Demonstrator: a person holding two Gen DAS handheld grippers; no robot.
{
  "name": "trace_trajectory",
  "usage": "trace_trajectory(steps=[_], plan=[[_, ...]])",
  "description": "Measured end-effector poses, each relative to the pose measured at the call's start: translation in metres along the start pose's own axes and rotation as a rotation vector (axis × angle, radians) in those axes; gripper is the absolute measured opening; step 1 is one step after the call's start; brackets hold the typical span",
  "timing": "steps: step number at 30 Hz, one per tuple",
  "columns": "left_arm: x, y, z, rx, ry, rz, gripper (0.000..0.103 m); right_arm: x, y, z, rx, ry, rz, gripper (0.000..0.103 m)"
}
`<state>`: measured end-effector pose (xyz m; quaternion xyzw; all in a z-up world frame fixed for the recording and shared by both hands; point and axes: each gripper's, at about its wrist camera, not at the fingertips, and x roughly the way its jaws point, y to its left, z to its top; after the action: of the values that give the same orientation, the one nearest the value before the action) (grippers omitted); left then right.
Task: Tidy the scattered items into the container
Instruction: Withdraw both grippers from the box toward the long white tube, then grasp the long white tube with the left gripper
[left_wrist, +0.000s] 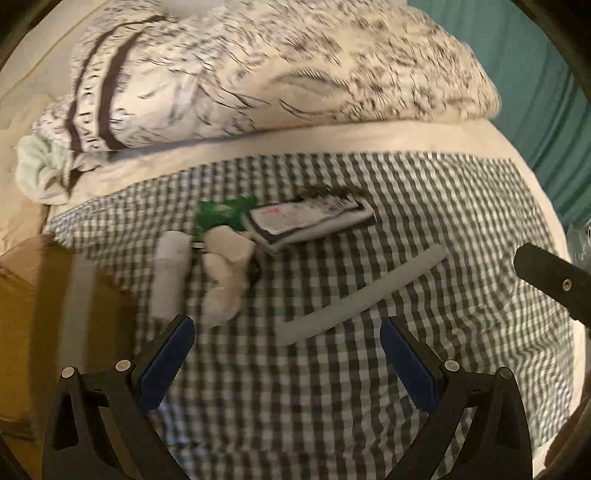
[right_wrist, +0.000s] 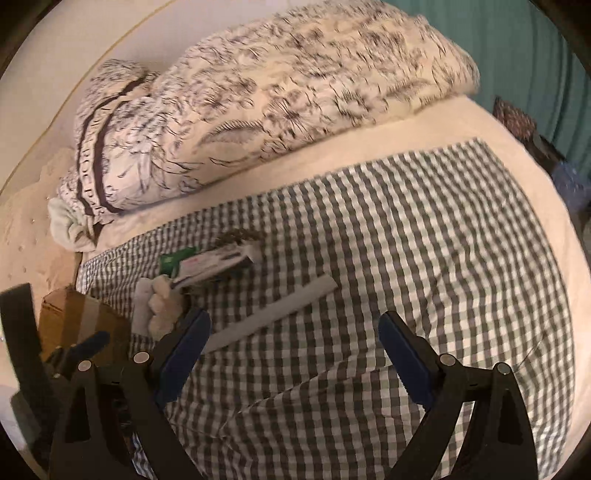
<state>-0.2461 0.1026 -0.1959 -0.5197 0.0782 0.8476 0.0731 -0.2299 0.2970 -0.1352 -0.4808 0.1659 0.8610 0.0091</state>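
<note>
Over the checked cloth (left_wrist: 369, 406), both tongs tilt steeply down: left tongs (left_wrist: 286, 354) and right tongs (right_wrist: 293, 354) gape wide, empty, touching nothing.

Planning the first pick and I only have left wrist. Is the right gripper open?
Observer: Yes. The right gripper is open, with nothing between its pads.
Operator: What's nearest to it?
Observer: The white strip, lying just ahead of its left finger on the checked cloth.
Operator: Anything beside the bed on the right?
Observer: A dark patterned thing at the bed's far edge, in front of the teal curtain. I can't tell what it is.
</note>
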Motion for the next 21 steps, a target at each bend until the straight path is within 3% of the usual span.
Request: trace_trajectory(steps=[9, 16, 21], plan=[[0.065, -0.018, -0.003, 0.071, 0.063, -0.034, 0.103, 0.070, -0.011, 0.002, 0.135, 0.089, 0.040, 0.093], [0.102, -0.025, -0.006, 0.114, 0.110, -0.067, 0.103, 0.114, -0.016, 0.005, 0.182, 0.135, 0.006, 0.093], [0.105, -0.022, -0.011, 0.125, 0.061, -0.104, 0.102, 0.139, -0.017, 0.003, 0.192, 0.163, -0.033, 0.093]])
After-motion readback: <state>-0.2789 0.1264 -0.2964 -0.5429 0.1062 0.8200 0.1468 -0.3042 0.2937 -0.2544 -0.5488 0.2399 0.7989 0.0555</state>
